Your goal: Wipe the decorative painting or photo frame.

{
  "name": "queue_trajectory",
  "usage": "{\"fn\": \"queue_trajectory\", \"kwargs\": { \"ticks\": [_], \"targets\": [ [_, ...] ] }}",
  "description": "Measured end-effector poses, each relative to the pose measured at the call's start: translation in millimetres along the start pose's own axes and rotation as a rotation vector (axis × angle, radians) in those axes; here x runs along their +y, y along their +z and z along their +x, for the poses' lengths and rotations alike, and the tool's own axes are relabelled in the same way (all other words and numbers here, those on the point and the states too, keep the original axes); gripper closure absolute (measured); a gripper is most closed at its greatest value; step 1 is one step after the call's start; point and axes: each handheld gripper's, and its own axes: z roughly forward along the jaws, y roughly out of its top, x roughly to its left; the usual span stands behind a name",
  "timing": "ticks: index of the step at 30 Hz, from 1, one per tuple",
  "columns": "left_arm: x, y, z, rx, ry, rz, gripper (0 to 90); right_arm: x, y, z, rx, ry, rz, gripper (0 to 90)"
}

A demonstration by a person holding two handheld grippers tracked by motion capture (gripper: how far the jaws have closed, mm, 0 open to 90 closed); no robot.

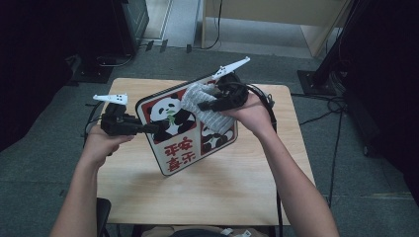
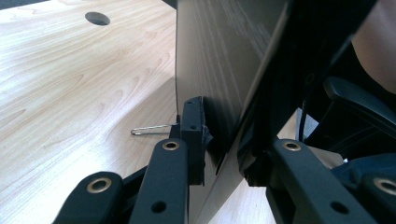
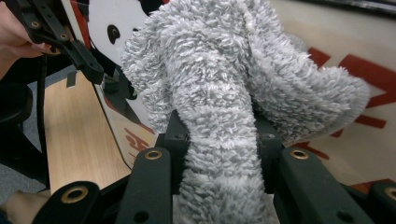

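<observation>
The left gripper [image 1: 148, 128] has its jaws clamped on the left edge of a panda board [image 1: 190, 143], one jaw on the printed face and the other on the plain back, holding the board tilted up off the table [image 1: 237, 187]. In the left gripper view the board's [image 2: 215, 60] bare grey back runs straight up from between the jaws, and a thin metal clip [image 2: 152, 129] lies on the table [image 2: 70, 84] just left of them.

The right gripper [image 1: 205, 106] has its jaws closed on a fluffy grey cloth [image 1: 210, 111], pressed against the upper right part of the board's face. In the right gripper view the cloth [image 3: 224, 93] bulges up from between the jaws and covers the picture behind it, with the board's [image 3: 327, 135] red print beside it.

The board shows black-and-white pandas and four large red Chinese characters, upside down from the person's side, reading 平安喜乐.
</observation>
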Motion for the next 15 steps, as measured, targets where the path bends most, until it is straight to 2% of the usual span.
{"fn": "queue_trajectory", "kwargs": {
  "ticks": [15],
  "targets": [
    [-0.1,-0.1,0.3,0.0,0.002,0.001,75.1,-15.9,8.4,-1.4,0.014,0.011,0.004,67.3]
  ]
}}
